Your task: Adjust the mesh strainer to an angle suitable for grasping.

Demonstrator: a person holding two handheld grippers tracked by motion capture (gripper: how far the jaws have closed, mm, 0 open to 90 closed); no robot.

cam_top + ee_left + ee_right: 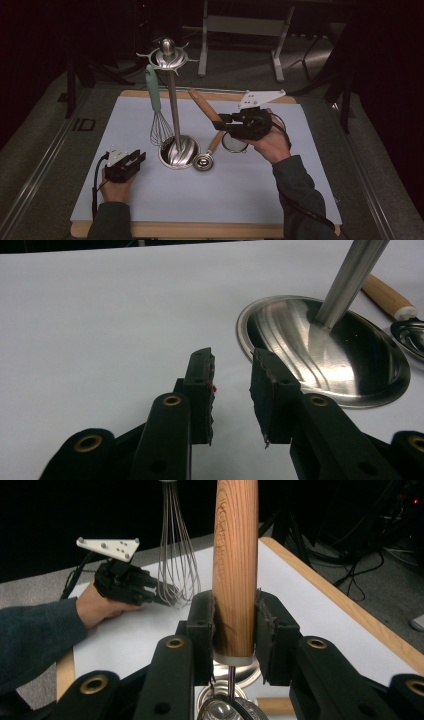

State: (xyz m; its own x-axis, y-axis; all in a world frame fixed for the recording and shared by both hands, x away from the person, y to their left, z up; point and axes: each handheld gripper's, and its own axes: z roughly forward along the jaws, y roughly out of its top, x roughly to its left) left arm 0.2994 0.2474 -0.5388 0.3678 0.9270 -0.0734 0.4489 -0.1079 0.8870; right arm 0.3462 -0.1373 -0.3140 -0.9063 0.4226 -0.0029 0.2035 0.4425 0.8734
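My right gripper is shut on the wooden handle of a small strainer, held tilted above the white mat with the handle pointing up and away to the left. A steel utensil stand rises from its round base at the mat's middle. From its top ring hangs a whisk with a teal handle. My left gripper rests on the mat left of the base, open, with nothing between its jaws. The stand's base lies just ahead and right of those jaws.
A small steel scoop with a wooden handle lies on the mat against the base's right side, under the held strainer. The white mat covers a wooden table. Frame legs stand on the floor beyond.
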